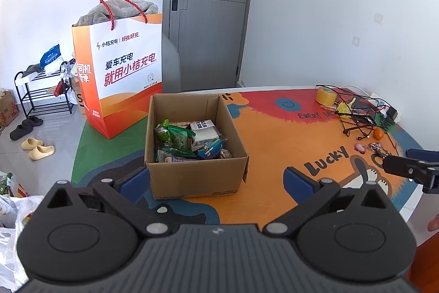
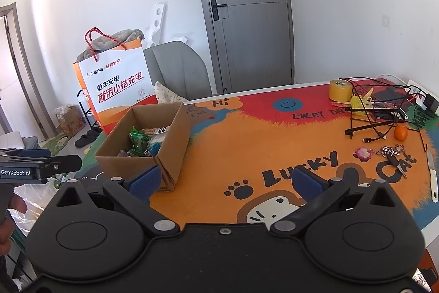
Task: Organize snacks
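Note:
An open cardboard box (image 1: 192, 177) stands on the colourful table mat and holds several snack packets (image 1: 189, 139), green, blue and white. My left gripper (image 1: 216, 180) is open and empty, just in front of the box's near wall. In the right wrist view the box (image 2: 175, 139) sits left of centre with the snacks (image 2: 145, 142) inside. My right gripper (image 2: 225, 183) is open and empty, over the mat to the right of the box. The right gripper's tip shows at the right edge of the left wrist view (image 1: 411, 169).
An orange-and-white paper bag (image 1: 120, 67) stands behind the box at the table's far left. At the far right lie a tape roll (image 2: 340, 89), a black wire rack with cables (image 2: 376, 111), a small orange (image 2: 401, 132), keys (image 2: 392, 153) and a white knife (image 2: 432, 175).

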